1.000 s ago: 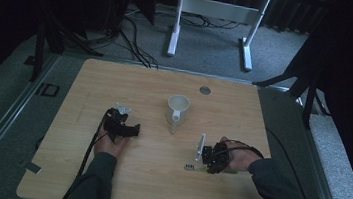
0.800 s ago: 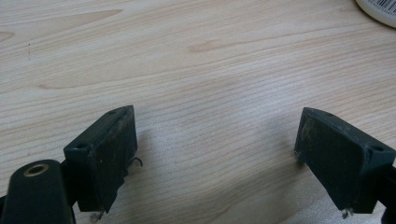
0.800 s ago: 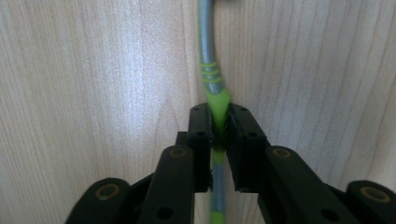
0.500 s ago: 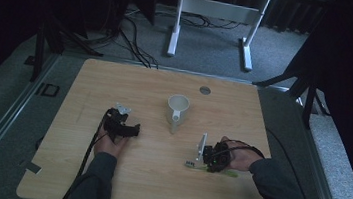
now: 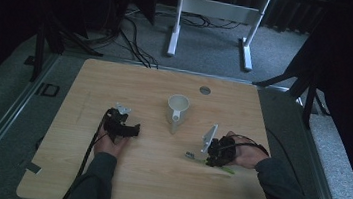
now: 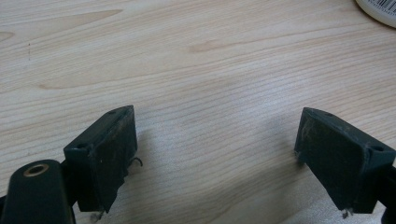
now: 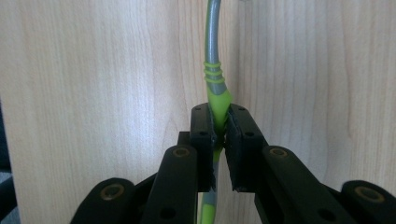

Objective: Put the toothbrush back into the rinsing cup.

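Landmark = white mug [image 5: 177,107], mid worktop [image 5: 141,83].

Left of the mug, a bit nearer the person: left claw [image 5: 133,131] resting by the left hand [image 5: 112,141], jaws wide, nothing betw. them; its own view has bare wood under both pads [image 6: 109,154] and a white rim at top right, prob. the mug.

Right of the mug & nearer the person: right claw [image 5: 209,158], jaws just closed down narrow, clamped on the green-and-grey toothbrush [image 5: 207,161]. Right gripper view: pads pinch the green grip section [image 7: 219,112], handle running straight out along the jaws.

Brush long axis lies roughly across the worktop, bristle end toward the middle, green tail toward the right hand [image 5: 246,153]. Mug sits up-left of the claw, mouth open upward. Right hand is the nearer 1 of the 2 to carry it; looks like an early lift, brush barely off the wood.
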A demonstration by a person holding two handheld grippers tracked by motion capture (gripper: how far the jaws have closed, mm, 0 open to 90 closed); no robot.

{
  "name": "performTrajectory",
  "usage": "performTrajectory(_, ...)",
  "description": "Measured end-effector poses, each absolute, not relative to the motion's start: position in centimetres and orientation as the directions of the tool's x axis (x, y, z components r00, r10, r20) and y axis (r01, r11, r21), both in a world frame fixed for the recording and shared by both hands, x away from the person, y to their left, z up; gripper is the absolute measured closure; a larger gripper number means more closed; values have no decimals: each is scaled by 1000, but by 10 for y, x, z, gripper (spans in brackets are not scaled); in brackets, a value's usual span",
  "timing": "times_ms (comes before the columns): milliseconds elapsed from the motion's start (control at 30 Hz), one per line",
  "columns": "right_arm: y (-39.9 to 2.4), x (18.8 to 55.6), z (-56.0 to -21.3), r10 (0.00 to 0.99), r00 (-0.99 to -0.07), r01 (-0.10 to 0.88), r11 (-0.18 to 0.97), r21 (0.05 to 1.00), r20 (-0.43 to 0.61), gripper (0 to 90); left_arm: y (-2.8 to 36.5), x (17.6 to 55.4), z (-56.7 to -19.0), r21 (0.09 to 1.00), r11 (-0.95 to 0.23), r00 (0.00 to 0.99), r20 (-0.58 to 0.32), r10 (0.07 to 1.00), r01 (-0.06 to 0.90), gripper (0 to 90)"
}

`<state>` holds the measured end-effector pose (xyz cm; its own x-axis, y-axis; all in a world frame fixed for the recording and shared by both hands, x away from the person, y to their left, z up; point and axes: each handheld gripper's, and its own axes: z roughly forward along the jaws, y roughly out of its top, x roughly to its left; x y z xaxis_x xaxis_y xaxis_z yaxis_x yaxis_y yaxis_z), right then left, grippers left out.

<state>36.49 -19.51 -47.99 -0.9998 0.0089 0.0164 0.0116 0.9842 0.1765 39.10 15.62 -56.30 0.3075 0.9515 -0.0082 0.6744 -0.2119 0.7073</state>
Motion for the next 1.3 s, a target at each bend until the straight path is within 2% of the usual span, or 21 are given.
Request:
performTrajectory(733,-209,372,-459,83,-996,84,899,430,20,818,156,391,-563,708,-212,308,-8,951,674,134)
performTrajectory(1300,-210,373,-444,128,-992,94,824,559,-22,818,156,391,-563,708,-212,308,-8,951,674,134)
